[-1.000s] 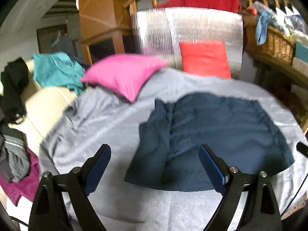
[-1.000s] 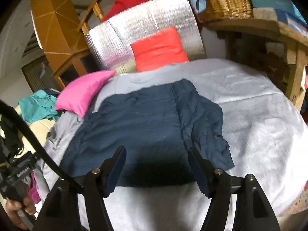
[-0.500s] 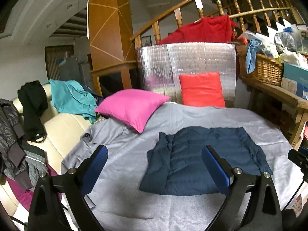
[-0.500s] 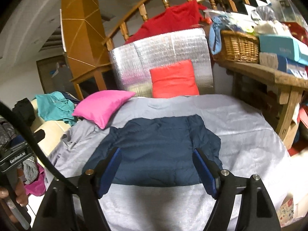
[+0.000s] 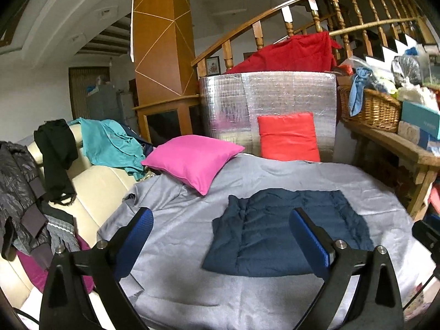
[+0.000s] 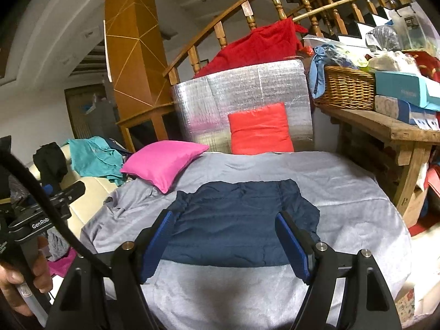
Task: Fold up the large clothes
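Note:
A dark navy garment [image 5: 275, 233] lies folded into a rough rectangle on the grey sheet [image 5: 178, 214] of the bed; it also shows in the right wrist view [image 6: 233, 225]. My left gripper [image 5: 221, 243] is open and empty, held back from and above the garment's near left part. My right gripper [image 6: 224, 243] is open and empty, held above the garment's near edge. Neither gripper touches the cloth.
A pink pillow [image 5: 192, 162] and a red pillow [image 5: 288, 137] lie at the bed's far end against a silver foil panel [image 5: 269, 101]. Clothes are piled on a cream sofa [image 5: 90, 187] at left. A wooden bench [image 6: 385, 132] with a wicker basket [image 6: 346, 88] stands at right.
Both grippers have pulled back and up from the navy garment, which now looks smaller and farther. The garment lies as it did. Both grippers stay open.

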`<state>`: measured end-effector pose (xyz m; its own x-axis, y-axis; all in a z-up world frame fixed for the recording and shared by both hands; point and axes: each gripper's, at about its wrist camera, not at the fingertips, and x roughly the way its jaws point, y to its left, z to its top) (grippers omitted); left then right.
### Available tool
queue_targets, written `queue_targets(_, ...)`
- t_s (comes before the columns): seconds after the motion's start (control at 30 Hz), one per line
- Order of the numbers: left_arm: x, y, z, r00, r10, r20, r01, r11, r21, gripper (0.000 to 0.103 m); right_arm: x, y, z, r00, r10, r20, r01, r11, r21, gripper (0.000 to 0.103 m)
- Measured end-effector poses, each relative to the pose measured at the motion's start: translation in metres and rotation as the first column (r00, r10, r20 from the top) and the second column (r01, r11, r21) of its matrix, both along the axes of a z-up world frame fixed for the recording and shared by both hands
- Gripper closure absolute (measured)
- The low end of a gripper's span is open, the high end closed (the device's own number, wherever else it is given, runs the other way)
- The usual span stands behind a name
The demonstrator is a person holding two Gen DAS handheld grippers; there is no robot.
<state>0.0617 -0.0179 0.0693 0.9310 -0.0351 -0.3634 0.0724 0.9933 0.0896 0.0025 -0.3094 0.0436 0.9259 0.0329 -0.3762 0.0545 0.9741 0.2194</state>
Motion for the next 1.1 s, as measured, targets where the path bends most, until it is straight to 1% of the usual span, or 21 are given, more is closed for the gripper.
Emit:
queue_targets(0.13, -0.014, 0.005, 0.008, 1.000, 0.013, 0.007, -0.012, 0.999, -0.033, 0.004, -0.016, 0.001, 0.011, 1.000, -0.006, 0.027, 0.006, 1.000, -0.006, 0.024)
queue_targets(0.23, -0.024, 0.004, 0.012, 1.000, 0.025, 0.014, -0.025, 0.999, -0.024, 0.004, -0.028, 0.002, 0.018, 0.999, -0.016, 0.037, 0.016, 1.000, -0.002, 0.024)
queue_targets(0.3, -0.034, 0.005, 0.014, 0.999, 0.019, 0.029, -0.018, 1.000, -0.025, 0.004, -0.034, 0.003, 0.022, 0.999, -0.018, 0.035, 0.017, 1.000, 0.010, 0.024)
queue_targets(0.43, -0.049, 0.004, 0.019, 0.999, 0.012, 0.034, -0.011, 1.000, -0.015, 0.004, -0.047, 0.006, 0.027, 0.999, -0.030, 0.027, 0.030, 1.000, 0.006, 0.023)
queue_targets(0.53, -0.054, 0.001, 0.020, 0.999, 0.004, 0.033, -0.004, 1.000, 0.007, 0.004, -0.053, 0.008, 0.028, 0.999, -0.046, 0.012, 0.046, 0.999, 0.016, 0.018)
queue_targets(0.7, -0.056, 0.000, 0.021, 0.998, 0.007, 0.056, -0.009, 0.999, 0.033, 0.004, -0.046, 0.016, 0.025, 0.997, -0.072, -0.028, 0.072, 0.997, 0.011, 0.017)
queue_targets(0.8, -0.056, 0.002, 0.022, 0.998, 0.022, 0.066, -0.024, 0.999, 0.025, 0.004, -0.036, 0.020, 0.020, 0.996, -0.056, -0.063, 0.057, 0.998, 0.019, 0.017)
queue_targets(0.9, -0.054, 0.004, 0.020, 0.998, 0.026, 0.065, -0.027, 1.000, 0.010, 0.004, -0.030, 0.024, 0.010, 0.995, -0.054, -0.084, 0.057, 0.998, 0.028, 0.017)
queue_targets(1.1, -0.054, 0.004, 0.012, 0.998, 0.049, 0.039, -0.049, 0.999, 0.003, 0.004, -0.027, 0.031, -0.001, 0.993, -0.035, -0.117, 0.039, 0.999, 0.034, 0.017)
